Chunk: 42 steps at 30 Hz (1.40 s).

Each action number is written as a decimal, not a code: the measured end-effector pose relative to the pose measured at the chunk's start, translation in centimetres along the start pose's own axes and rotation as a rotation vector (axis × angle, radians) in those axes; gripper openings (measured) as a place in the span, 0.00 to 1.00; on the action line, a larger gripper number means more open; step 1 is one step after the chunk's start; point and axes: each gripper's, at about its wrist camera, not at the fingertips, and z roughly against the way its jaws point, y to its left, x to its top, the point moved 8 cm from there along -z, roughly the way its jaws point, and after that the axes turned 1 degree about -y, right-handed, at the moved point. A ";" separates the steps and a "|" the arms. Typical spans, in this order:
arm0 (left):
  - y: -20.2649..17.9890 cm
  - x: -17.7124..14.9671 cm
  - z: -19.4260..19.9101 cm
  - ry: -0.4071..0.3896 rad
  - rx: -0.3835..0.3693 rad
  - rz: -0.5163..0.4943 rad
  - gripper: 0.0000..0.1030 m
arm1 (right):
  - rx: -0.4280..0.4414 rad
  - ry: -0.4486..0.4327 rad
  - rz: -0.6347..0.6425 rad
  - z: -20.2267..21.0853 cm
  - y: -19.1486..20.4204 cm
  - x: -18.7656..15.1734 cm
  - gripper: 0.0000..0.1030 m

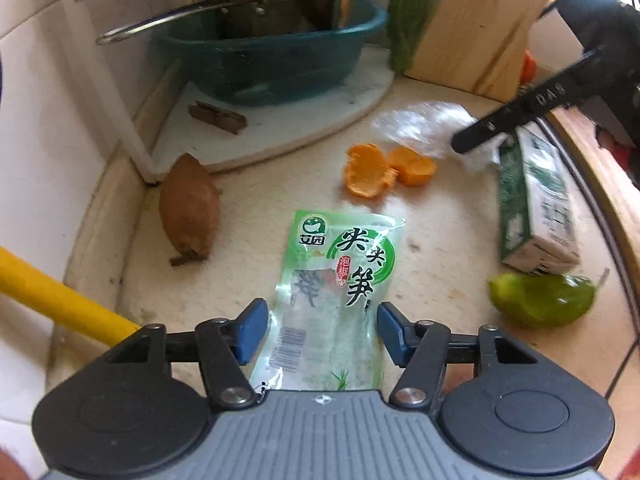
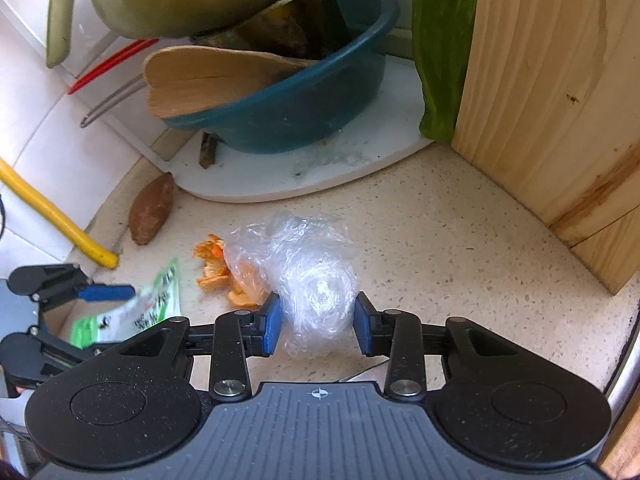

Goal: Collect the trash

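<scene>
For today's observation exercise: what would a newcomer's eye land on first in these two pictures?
The bright green snack wrapper lies on the counter between the left tool's open fingers. The right tool brackets a crumpled clear plastic bag beside orange peel.

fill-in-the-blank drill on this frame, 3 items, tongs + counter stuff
1. The left tongs straddle a green snack ____.
2. The right tongs flank a crumpled clear ____ wrap.
3. The peel beside the wrap is ____ in colour.

Missing: packet; plastic; orange
</scene>
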 end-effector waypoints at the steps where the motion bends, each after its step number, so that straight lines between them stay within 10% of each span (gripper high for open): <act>1: -0.2 -0.1 0.2 0.009 -0.010 0.003 0.55 | 0.005 -0.003 0.000 0.2 0.1 0.0 0.43; 11: 0.2 0.1 -0.1 -0.013 0.054 0.013 0.71 | 0.000 -0.010 0.031 0.0 0.7 0.3 0.51; 13: 0.3 0.4 -0.3 -0.017 0.060 0.014 0.77 | 0.001 0.003 0.068 -0.2 0.9 0.4 0.68; 17: 0.5 0.3 -0.8 -0.010 0.071 0.031 0.99 | -0.007 0.021 0.104 -1.1 1.4 -0.1 0.71; 20: 0.5 0.2 -0.8 -0.017 0.078 0.052 0.97 | -0.056 -0.008 0.140 -1.2 1.9 -0.1 0.61; 23: -0.2 0.8 0.0 -0.042 0.068 0.042 0.58 | -0.045 0.007 0.109 -1.0 2.0 -0.2 0.40; 25: -0.3 1.0 0.0 -0.015 0.076 0.049 0.57 | -0.054 0.003 0.117 -0.8 2.1 -0.3 0.40; 32: 0.9 -0.3 -0.7 0.033 0.094 0.055 1.00 | -0.016 0.006 0.081 -1.1 2.1 -0.6 0.45; 39: 0.8 -0.6 -0.5 0.003 0.111 0.092 0.98 | 0.001 0.001 0.082 -0.9 2.3 -0.7 0.48; 42: -0.2 0.0 0.4 -0.032 0.086 0.067 0.55 | 0.001 -0.002 0.086 -0.9 2.6 -0.8 0.44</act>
